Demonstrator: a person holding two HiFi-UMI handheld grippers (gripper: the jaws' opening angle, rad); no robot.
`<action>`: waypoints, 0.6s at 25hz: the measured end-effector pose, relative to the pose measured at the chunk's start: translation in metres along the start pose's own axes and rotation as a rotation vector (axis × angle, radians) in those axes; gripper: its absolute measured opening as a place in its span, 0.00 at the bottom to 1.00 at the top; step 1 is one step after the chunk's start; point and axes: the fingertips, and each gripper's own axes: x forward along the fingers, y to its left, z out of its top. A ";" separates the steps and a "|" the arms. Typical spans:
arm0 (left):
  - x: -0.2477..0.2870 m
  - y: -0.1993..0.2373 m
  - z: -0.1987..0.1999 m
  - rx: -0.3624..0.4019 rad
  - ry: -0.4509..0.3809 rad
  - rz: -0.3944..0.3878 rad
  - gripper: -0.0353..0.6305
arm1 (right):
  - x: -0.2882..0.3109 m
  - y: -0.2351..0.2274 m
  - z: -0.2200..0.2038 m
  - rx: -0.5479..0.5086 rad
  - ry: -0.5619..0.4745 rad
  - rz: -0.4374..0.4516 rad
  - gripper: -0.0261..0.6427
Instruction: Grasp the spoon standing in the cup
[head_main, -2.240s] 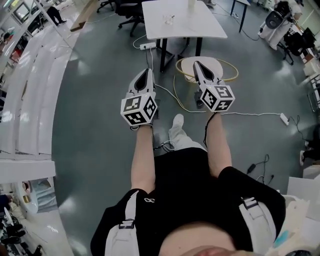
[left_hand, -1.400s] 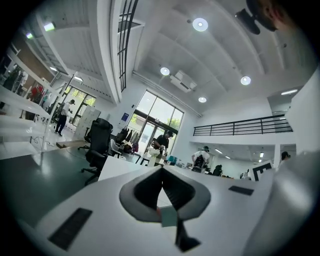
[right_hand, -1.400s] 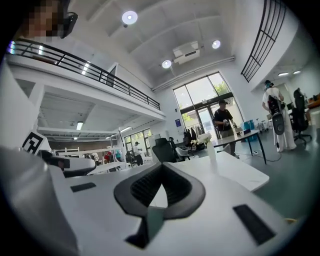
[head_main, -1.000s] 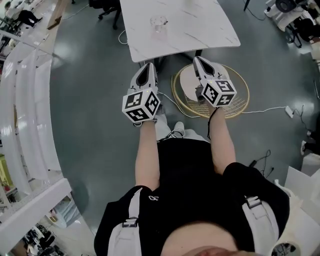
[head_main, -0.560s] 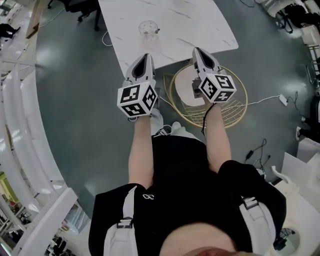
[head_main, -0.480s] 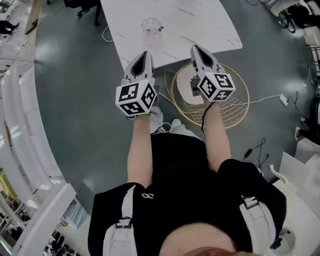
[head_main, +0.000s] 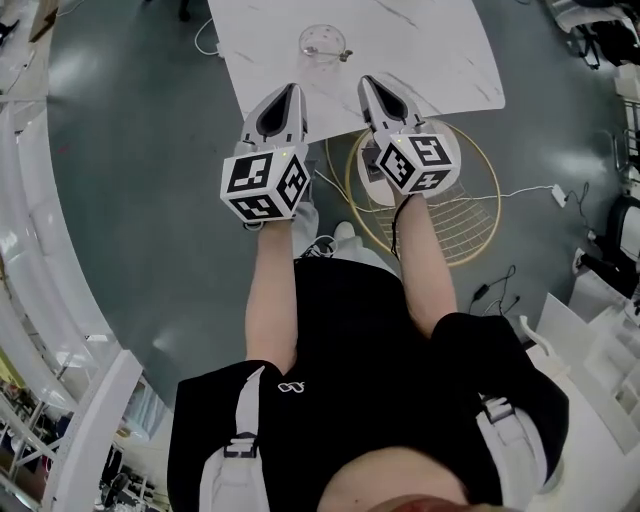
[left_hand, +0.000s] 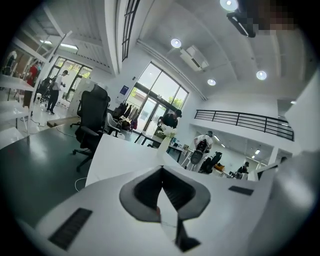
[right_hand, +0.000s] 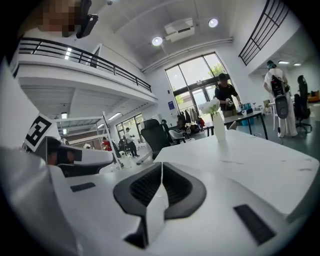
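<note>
A clear glass cup (head_main: 323, 42) stands on the white marble table (head_main: 420, 50), near its front edge. A small spoon (head_main: 319, 50) shows inside it, too small to make out well. My left gripper (head_main: 292, 90) hovers just short of the table edge, below and left of the cup, jaws shut on nothing. My right gripper (head_main: 367, 82) is over the table edge, below and right of the cup, also shut and empty. In the gripper views both jaw pairs, left (left_hand: 161, 169) and right (right_hand: 161, 167), meet tip to tip. The cup shows in neither gripper view.
A round white stool inside a gold wire ring (head_main: 478, 215) stands on the floor under my right arm. Cables (head_main: 335, 195) trail across the grey floor. A vase of white flowers (right_hand: 218, 127) stands far off on the table. Black office chairs (left_hand: 92, 125) stand beyond.
The table and cup have come nearer to both grippers. The right gripper has shifted left, closer to the left one. Both stay shut.
</note>
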 end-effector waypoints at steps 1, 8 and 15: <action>0.006 0.003 -0.001 0.002 0.012 -0.002 0.08 | 0.005 -0.001 -0.003 0.001 0.010 0.002 0.09; 0.037 0.013 -0.013 -0.011 0.082 -0.024 0.08 | 0.027 -0.024 -0.015 0.020 0.066 -0.050 0.27; 0.057 0.020 -0.022 -0.003 0.128 -0.043 0.08 | 0.056 -0.044 -0.041 0.100 0.104 -0.126 0.45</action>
